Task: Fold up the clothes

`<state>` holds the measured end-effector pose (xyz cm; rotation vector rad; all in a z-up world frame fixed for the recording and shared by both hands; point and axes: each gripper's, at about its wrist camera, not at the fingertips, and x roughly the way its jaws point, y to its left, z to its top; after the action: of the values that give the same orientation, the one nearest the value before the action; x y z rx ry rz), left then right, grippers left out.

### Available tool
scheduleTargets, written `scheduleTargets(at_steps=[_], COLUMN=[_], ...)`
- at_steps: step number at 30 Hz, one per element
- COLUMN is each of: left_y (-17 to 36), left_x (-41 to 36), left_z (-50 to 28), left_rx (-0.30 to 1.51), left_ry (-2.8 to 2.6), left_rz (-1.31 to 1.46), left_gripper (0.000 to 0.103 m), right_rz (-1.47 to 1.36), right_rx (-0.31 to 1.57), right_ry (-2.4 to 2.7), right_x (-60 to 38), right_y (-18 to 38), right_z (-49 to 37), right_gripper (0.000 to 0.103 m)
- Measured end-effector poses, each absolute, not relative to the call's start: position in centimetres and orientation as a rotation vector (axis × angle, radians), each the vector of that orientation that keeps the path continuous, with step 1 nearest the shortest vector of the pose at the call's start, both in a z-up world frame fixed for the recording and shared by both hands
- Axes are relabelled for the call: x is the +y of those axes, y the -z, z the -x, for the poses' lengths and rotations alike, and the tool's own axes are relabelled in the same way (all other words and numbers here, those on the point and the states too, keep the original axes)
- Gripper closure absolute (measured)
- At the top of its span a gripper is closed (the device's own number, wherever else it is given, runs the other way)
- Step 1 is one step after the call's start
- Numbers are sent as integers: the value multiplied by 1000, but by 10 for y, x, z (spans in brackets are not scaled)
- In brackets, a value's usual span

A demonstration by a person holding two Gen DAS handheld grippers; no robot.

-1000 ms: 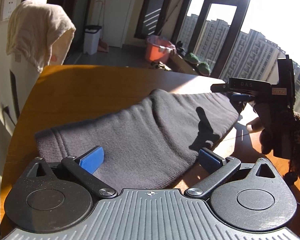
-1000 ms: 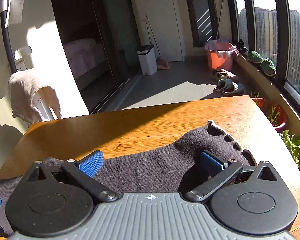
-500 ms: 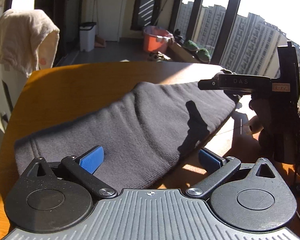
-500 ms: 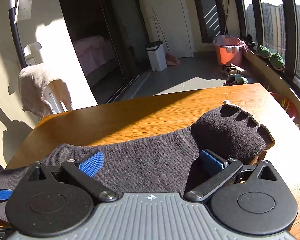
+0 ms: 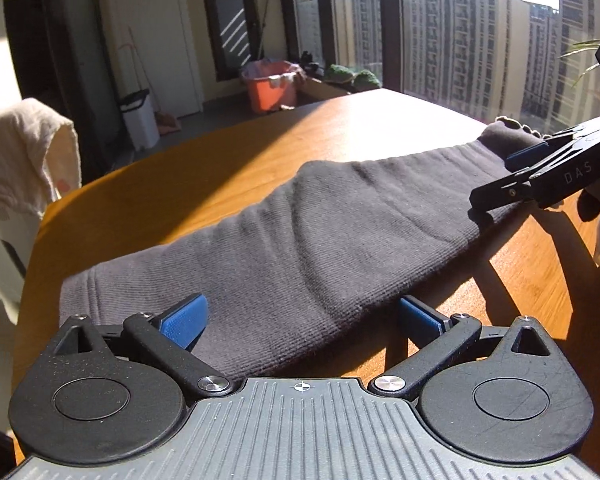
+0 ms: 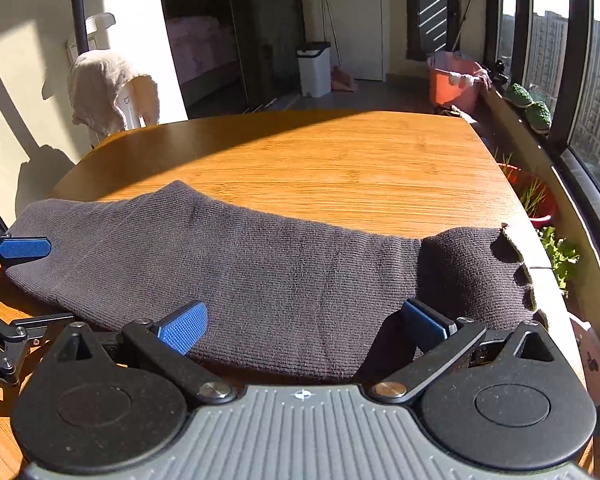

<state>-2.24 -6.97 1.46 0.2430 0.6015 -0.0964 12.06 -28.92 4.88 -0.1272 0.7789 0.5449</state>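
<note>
Sunlit and wide, the wooden table (image 6: 340,168) carries a dark knit garment (image 5: 320,248) stretched left to right along its near edge, one end bunched at the right. Left gripper (image 5: 304,320) and right gripper (image 6: 304,320) both stand spread wide, straddling the near hem at opposite ends, seemingly placed to handle both ends together. Neither grasps cloth.
</note>
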Motion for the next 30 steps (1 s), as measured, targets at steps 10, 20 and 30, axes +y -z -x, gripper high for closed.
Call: scheduleTargets(at_steps=[10,20,30], left_y=[-39,-11,6], left_x=[-45,-41,-56], left_z=[83,85,39], left_rx=[453,482,467], left_ry=[-10,5,68], left_rz=[-625,-766,-841], left_gripper=[9,12,22], right_rz=[406,492,302], right_rx=[622,573,569], right_ry=[-1077,-913,-655], right_x=[-182,-172,-288], right_y=[-66,-79,-106], right_z=[-57,-83,-80], right_gripper=[33,101,97])
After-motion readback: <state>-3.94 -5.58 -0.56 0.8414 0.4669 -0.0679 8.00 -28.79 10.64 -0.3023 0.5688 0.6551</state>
